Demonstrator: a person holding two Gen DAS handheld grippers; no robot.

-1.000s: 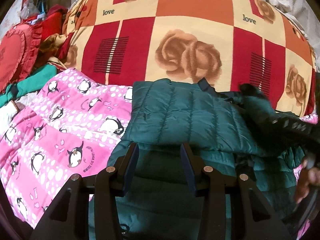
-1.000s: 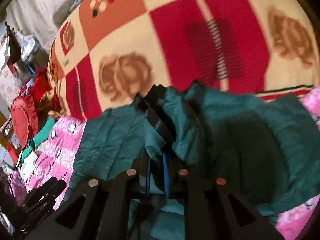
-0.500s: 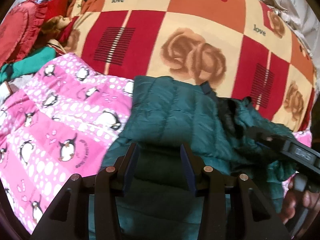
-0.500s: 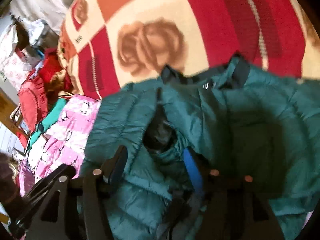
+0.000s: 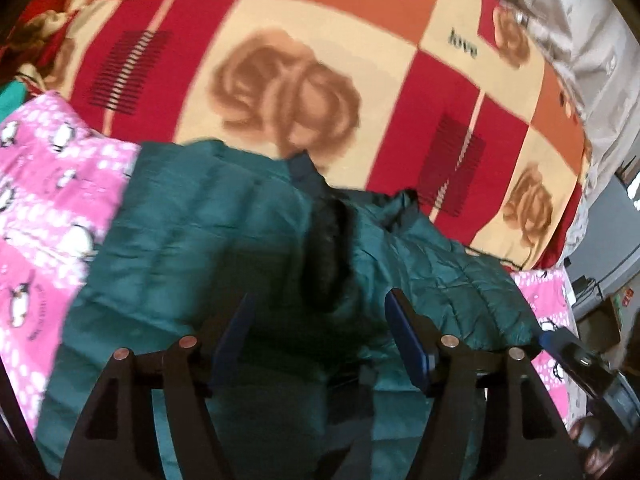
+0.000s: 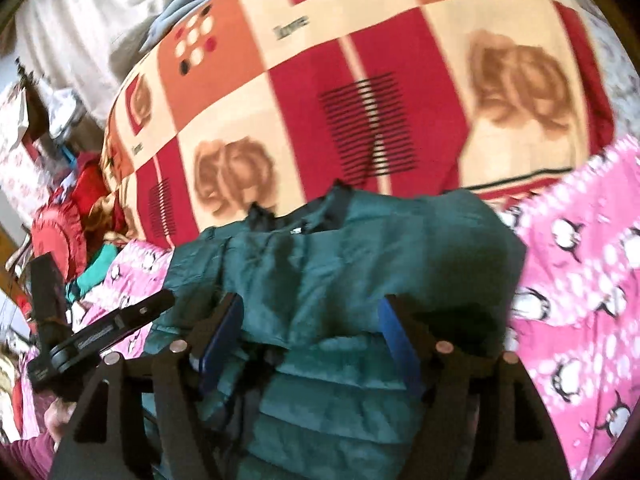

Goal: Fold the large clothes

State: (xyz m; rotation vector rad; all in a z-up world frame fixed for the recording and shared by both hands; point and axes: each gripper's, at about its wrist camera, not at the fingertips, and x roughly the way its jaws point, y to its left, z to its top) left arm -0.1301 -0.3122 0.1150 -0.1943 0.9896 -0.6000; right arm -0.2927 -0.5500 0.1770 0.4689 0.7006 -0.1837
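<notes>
A dark green quilted puffer jacket (image 5: 208, 240) lies on a pink penguin-print blanket (image 5: 44, 200), its black-lined collar (image 5: 330, 240) toward a red and cream rose-print quilt (image 5: 288, 92). My left gripper (image 5: 320, 332) is open and empty, hovering over the jacket's middle. In the right wrist view the jacket (image 6: 360, 264) lies with its side folded in, and my right gripper (image 6: 310, 336) is open and empty above it. The left gripper shows at the left of the right wrist view (image 6: 104, 332); the right gripper shows at the left wrist view's right edge (image 5: 580, 364).
The pink blanket (image 6: 580, 280) extends to the right of the jacket. The rose-print quilt (image 6: 360, 92) fills the back. Red cushions and piled clothes (image 6: 76, 216) sit at the far left. Grey fabric (image 5: 580, 40) hangs at the back right.
My right gripper opened and let go of the jacket's collar side, which now lies folded in over the body. Both grippers have drawn back and shifted; the left jaws spread wider.
</notes>
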